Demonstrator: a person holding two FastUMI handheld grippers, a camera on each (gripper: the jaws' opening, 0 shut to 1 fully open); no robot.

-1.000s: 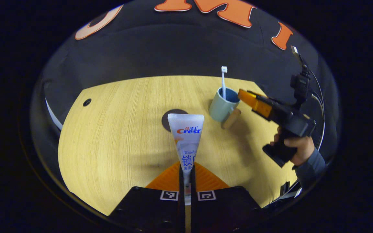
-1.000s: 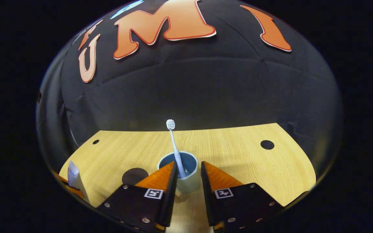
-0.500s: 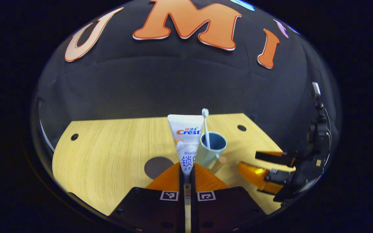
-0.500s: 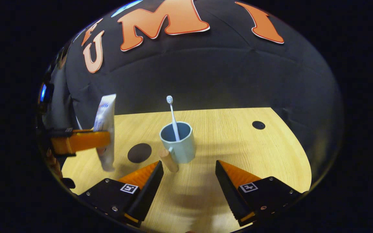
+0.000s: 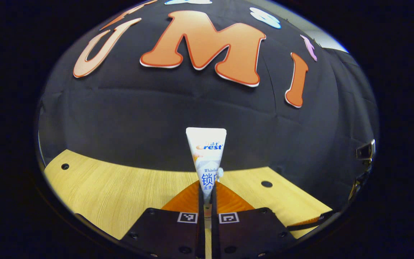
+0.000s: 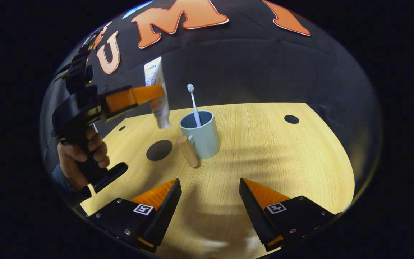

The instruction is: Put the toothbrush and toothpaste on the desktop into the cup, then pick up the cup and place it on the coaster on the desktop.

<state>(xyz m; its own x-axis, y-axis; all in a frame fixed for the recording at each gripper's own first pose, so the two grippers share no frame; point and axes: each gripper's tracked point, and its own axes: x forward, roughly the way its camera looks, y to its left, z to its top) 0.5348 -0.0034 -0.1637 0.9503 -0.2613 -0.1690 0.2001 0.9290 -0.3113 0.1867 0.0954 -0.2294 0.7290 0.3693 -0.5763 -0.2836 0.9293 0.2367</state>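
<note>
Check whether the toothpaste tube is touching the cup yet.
Apart. In the right gripper view, the toothpaste tube, pinched by the left gripper, hangs in the air up-left of the cup; bare wall and desktop show between its lower end and the rim.

Left gripper view raised, facing the booth wall, right gripper view low over the bench (image 6: 282,151), both sharing the toothpaste (image 5: 207,158).

Pale wood-grain desktop (image 6: 282,154) with small dark round holes (image 6: 291,119) near its far edge, black cloth wall (image 5: 128,118) behind it
</note>
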